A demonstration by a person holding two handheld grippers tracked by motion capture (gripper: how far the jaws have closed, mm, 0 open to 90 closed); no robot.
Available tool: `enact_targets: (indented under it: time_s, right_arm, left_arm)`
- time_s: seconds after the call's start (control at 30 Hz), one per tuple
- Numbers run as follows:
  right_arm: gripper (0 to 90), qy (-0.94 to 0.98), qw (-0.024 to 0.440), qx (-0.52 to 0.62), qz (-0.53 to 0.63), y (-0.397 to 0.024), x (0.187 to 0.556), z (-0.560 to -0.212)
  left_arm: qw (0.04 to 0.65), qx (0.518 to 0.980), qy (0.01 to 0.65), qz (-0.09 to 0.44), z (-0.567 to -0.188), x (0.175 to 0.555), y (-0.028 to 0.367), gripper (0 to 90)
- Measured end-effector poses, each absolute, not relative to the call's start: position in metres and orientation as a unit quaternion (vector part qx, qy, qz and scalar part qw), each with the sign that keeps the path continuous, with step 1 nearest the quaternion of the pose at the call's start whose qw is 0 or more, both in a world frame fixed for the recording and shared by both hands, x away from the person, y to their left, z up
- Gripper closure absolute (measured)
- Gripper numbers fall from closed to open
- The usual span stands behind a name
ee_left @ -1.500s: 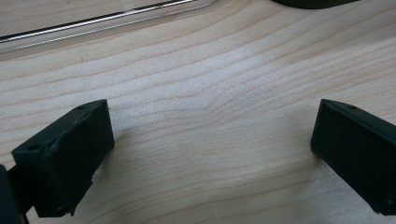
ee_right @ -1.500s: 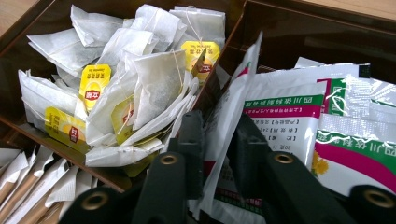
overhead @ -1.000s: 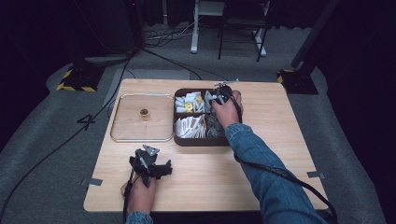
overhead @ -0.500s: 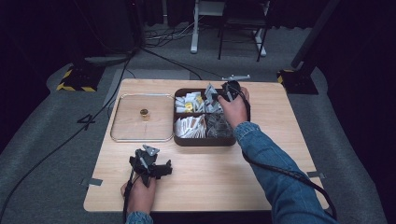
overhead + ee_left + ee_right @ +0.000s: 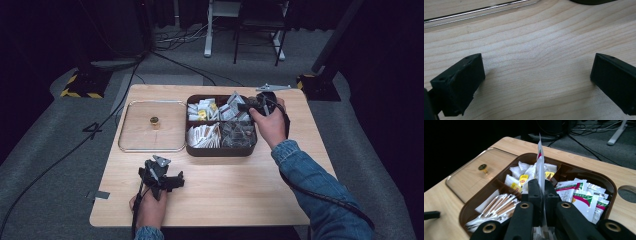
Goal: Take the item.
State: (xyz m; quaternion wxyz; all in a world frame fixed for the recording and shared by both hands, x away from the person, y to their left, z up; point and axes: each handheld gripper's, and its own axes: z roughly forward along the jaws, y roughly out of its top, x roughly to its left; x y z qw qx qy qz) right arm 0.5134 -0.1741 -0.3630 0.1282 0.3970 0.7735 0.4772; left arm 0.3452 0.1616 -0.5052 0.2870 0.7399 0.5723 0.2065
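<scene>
there, right tongs pinching sachet above box

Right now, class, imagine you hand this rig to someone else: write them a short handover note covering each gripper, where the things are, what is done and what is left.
Right gripper: shut on a sachet, held edge-up above the brown compartment tray.
Left gripper: open, nothing between its fingers, low over bare table near the front edge.
Things: the tray sits mid-table, its sections full of sachets; its clear lid with the gold knob lies flat to the tray's left.
Done: lid off, one sachet picked out.
Left: probably to set that sachet down somewhere; where is not evident.
</scene>
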Motion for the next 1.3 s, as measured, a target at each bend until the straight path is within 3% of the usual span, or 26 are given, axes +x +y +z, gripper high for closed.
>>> enact_targets:
  time_s: [0.6, 1.3]
  right_arm:
    - [87.9, 0.776, 0.097, 0.366, 0.504, -0.215, 0.455, -0.358]
    - [87.8, 0.786, 0.092, 0.377, 0.481, -0.252, 0.404, -0.401]
  left_arm:
    - [0.287, 0.740, 0.573, 0.206, -0.505, 0.345, 0.161, 0.0]
    - [0.287, 0.739, 0.573, 0.206, -0.505, 0.345, 0.161, 0.0]
